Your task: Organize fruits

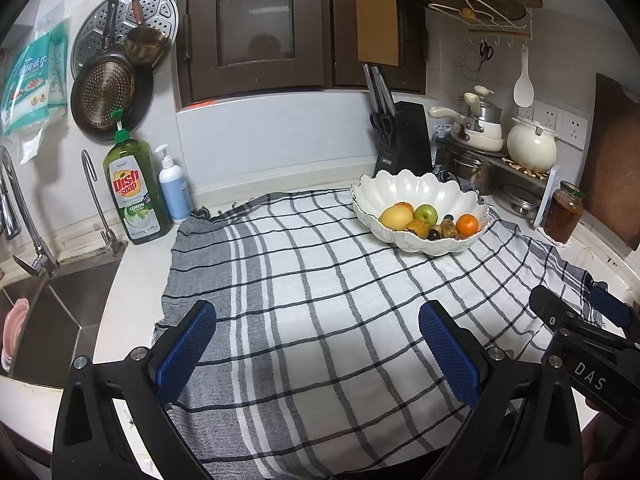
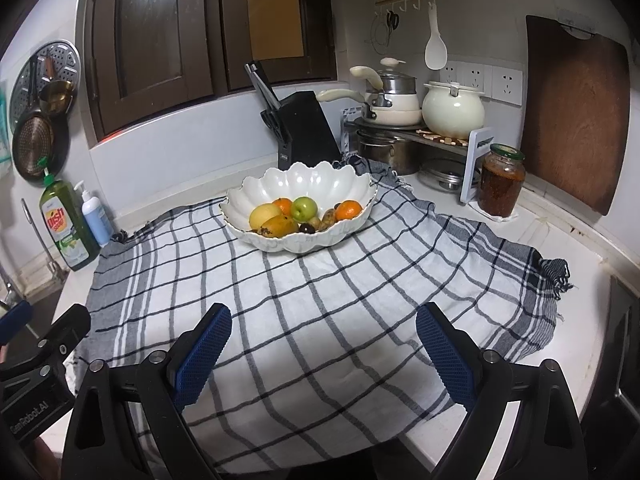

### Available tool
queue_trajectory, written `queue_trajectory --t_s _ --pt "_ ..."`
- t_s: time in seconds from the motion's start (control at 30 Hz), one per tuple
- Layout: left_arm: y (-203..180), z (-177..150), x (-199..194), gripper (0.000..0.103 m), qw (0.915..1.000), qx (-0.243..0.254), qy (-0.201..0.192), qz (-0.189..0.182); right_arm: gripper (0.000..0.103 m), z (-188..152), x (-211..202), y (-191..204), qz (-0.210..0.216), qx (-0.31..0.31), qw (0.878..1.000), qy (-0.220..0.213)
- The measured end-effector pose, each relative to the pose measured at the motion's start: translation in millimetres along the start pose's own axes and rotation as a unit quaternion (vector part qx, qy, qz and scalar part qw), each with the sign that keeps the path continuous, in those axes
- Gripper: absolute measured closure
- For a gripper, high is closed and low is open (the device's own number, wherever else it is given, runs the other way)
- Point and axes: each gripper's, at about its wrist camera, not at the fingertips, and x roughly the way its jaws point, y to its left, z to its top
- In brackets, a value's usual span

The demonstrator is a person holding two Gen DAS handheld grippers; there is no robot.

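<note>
Resting in bowl [image 2: 352, 188]: fruits [image 2: 298, 216].

Cloth [image 2: 320, 320] spread over worktop [image 2: 560, 240]. Bowl [image 2: 304, 184] on cloth's far part, fruits [image 2: 296, 212] inside. Knife block [image 2: 304, 128] behind bowl, by the wall. Pot rack [image 2: 412, 136] right of block; jar [image 2: 500, 184] right of rack. Soap bottle [image 1: 134, 188] and pump bottle [image 1: 174, 192] left of cloth; sink [image 1: 52, 312] farther left.
</note>
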Motion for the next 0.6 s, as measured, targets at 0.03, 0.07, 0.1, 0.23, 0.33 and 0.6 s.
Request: queue_trajectory --t_s 0.03,0.07,0.1,0.23,0.33,0.6 --pt "0.0 -0.3 -0.5 0.0 1.0 0.0 0.0 0.001 0.009 -0.1 0.2 -0.2 0.0 0.0 1.0 0.0" --pt "0.1 0.0 0.0 0.0 1.0 0.0 0.0 0.0 0.009 -0.2 0.2 -0.4 0.001 0.0 1.0 0.0" --pt "0.3 0.0 -0.1 0.0 1.0 0.0 0.0 -0.001 0.009 -0.2 0.2 -0.2 0.0 0.0 1.0 0.0" --pt "-0.3 -0.1 -0.5 0.0 1.0 0.0 0.0 0.0 0.009 -0.1 -0.3 0.0 0.001 0.0 1.0 0.001" --pt "-0.1 0.4 0.2 0.0 1.0 0.0 0.0 0.0 0.009 -0.2 0.0 0.2 0.0 0.0 1.0 0.0" --pt "1.2 -3.1 1.6 0.0 1.0 -0.002 0.006 -0.005 0.009 -0.5 0.1 0.1 0.001 0.001 1.0 0.001"
